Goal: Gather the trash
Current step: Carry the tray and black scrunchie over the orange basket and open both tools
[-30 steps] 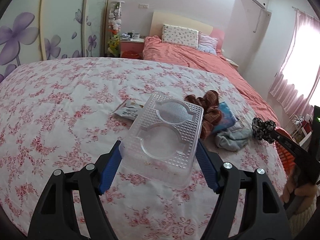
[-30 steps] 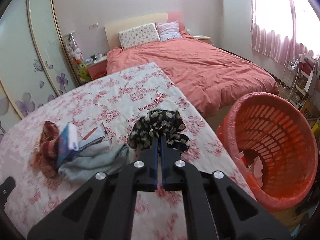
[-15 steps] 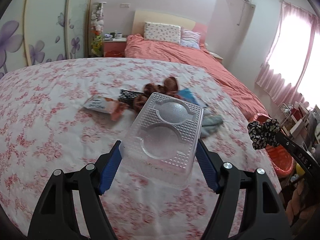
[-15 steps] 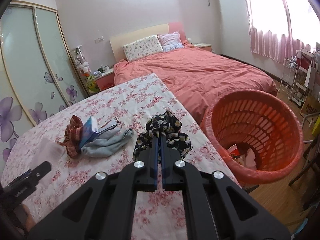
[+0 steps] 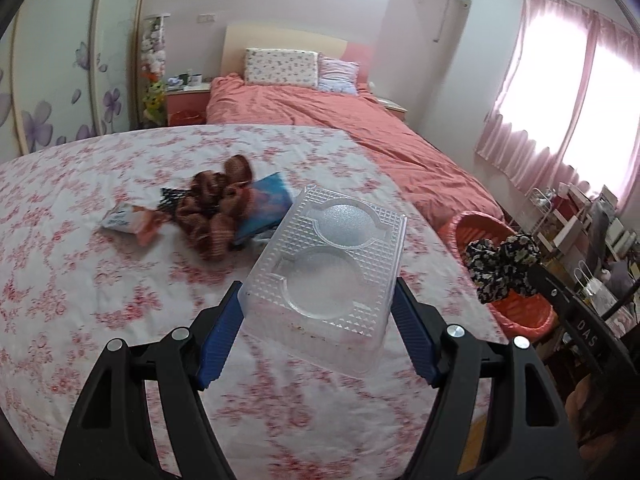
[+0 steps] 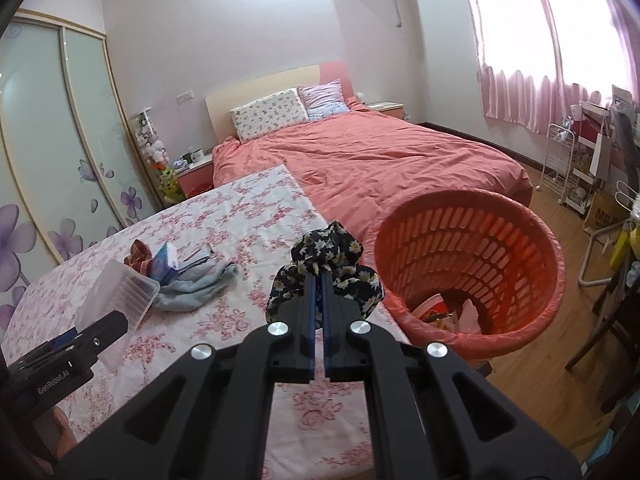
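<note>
My left gripper is shut on a clear plastic food container, held flat above the floral bedspread. The blue pads press on its two long sides. My right gripper is shut on a black floral cloth, which bunches over the fingertips. It hangs over the bed's edge, just left of an orange slatted basket on the floor with some wrappers in it. The left wrist view shows the cloth in front of the basket. The right wrist view shows the container at the far left.
On the bedspread lie a brown checked cloth, a blue packet, a white and pink wrapper and a grey-blue cloth. A pink bed stands behind. White racks and a chair frame crowd the right wall.
Both grippers have moved towards the basket with their loads. The basket now fills more of the right wrist view, and the pile on the bedspread has slid left in the left wrist view.
</note>
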